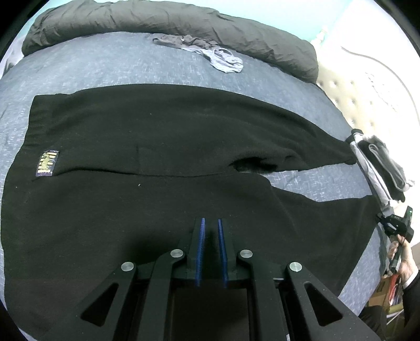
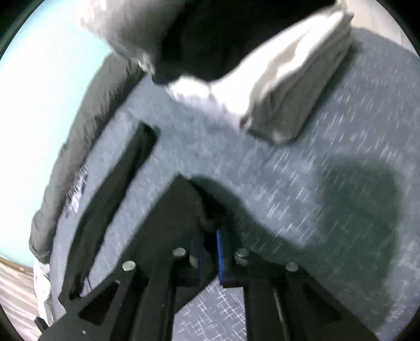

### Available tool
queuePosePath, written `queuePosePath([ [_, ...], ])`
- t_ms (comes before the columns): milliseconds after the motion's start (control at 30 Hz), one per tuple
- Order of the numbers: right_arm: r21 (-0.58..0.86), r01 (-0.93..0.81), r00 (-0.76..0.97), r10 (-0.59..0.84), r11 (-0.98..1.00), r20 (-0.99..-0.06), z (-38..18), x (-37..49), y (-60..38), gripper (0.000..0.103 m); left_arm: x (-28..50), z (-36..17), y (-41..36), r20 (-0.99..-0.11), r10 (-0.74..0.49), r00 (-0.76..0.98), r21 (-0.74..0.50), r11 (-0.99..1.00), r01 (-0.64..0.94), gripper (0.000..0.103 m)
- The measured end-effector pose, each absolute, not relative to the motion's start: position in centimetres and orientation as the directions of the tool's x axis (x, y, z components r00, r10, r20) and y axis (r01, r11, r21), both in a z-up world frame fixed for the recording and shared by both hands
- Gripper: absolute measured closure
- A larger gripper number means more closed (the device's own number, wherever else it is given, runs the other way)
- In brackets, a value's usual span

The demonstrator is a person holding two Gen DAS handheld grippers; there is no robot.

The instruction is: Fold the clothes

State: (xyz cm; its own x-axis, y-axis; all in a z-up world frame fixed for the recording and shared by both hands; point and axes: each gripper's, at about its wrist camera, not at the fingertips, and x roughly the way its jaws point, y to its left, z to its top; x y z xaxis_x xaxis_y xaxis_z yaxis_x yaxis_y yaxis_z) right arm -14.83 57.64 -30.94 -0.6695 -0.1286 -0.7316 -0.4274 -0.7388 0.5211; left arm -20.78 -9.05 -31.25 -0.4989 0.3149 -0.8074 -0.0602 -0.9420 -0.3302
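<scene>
One pair of black trousers (image 1: 147,162) is lying flat on the bed (image 1: 110,63); the left gripper (image 1: 210,223) is hovering pressed together, the right gripper (image 2: 210,233) is pinching a hem.

The black fleece trousers (image 1: 147,157) are lying spread across the blue woven bed cover (image 1: 110,63), legs reaching right toward the stack of folded grey and white clothes (image 1: 378,168) at the bed's right edge. Behind them a crumpled grey undergarment (image 1: 223,59) is lying before the rumpled dark grey duvet (image 1: 170,21).
</scene>
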Motion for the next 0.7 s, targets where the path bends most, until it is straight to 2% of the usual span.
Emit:
queuePosePath([
  [400, 0.478, -0.474, -0.625, -0.101, -0.740, -0.774, -33.2, -14.4, 60.0, 0.095, -21.0, -31.6, -8.7, -0.815, 0.308, -0.491, -0.316, -0.946, -0.069, 0.092],
  [500, 0.429, -0.477, -0.615, -0.057, -0.767, -0.786, -32.2, -14.2, 59.9, 0.088, -21.1, -31.7, -8.8, -0.816, 0.304, -0.492, -0.315, -0.947, -0.063, 0.092],
  [633, 0.362, -0.448, -0.627, -0.001, -0.818, -0.779, -29.7, -13.8, 59.1, 0.087, -21.1, -31.5, -9.3, -0.812, 0.298, -0.501, -0.313, -0.948, -0.057, 0.092],
  [700, 0.366, -0.403, -0.647, -0.022, -0.839, -0.762, -28.4, -14.2, 57.9, 0.086, -21.0, -31.6, -9.5, -0.812, 0.293, -0.505, -0.312, -0.949, -0.050, 0.091],
])
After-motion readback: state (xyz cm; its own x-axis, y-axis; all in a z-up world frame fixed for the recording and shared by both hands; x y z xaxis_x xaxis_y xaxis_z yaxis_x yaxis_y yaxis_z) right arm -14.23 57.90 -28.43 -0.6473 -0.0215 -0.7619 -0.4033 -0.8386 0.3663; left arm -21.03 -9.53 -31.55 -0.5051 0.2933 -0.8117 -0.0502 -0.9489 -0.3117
